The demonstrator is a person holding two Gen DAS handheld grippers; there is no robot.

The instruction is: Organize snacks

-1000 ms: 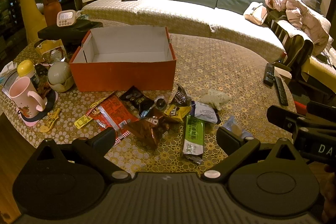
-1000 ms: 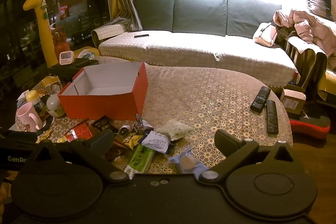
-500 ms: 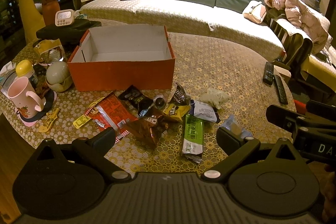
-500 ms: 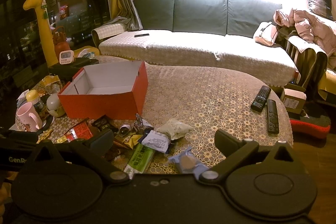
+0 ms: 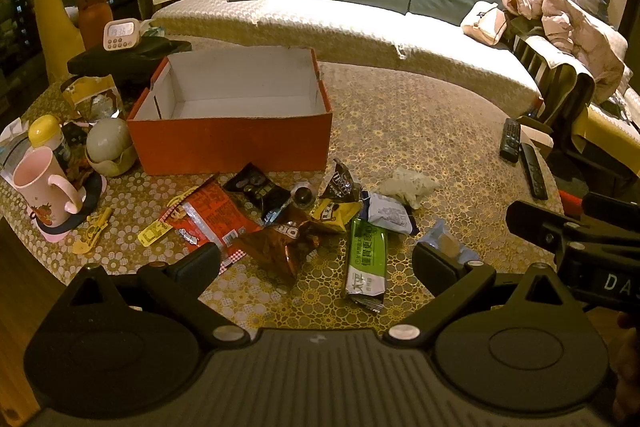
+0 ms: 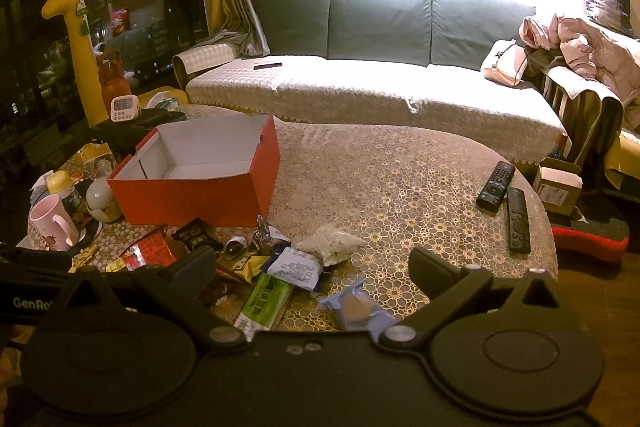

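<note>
The left gripper (image 5: 316, 261) hangs over the near edge of the table (image 5: 420, 131) with its fingers spread wide and grasping nothing; between and just beyond them lies the pile of snacks (image 5: 304, 219). A crumpled brown packet (image 5: 276, 247) sits between the 2 fingers, a red packet (image 5: 208, 217) lies just beside the left finger, and a green bar (image 5: 367, 259) with white Chinese characters, too small to read, lies nearer the right finger. A pale blue wrapped biscuit (image 5: 444, 243) touches the right finger's tip in this view. Farther off are a yellow packet (image 5: 334, 217), a white pouch (image 5: 390, 213), and a black packet (image 5: 256, 187) near the red box (image 5: 236, 141), which stands open and empty behind the pile. The right gripper (image 6: 310, 267) also has its fingers released and wide, holding nothing, with the green bar (image 6: 264, 301) and the blue biscuit (image 6: 354, 307) lying between them. Its body shows at the right of the left view with the letters "DA" (image 5: 614, 283); the left gripper's body reads "GenRo" (image 6: 30, 303) in the right view. A small clock (image 6: 125, 107) beyond the box shows digits I cannot read for certain.
</note>
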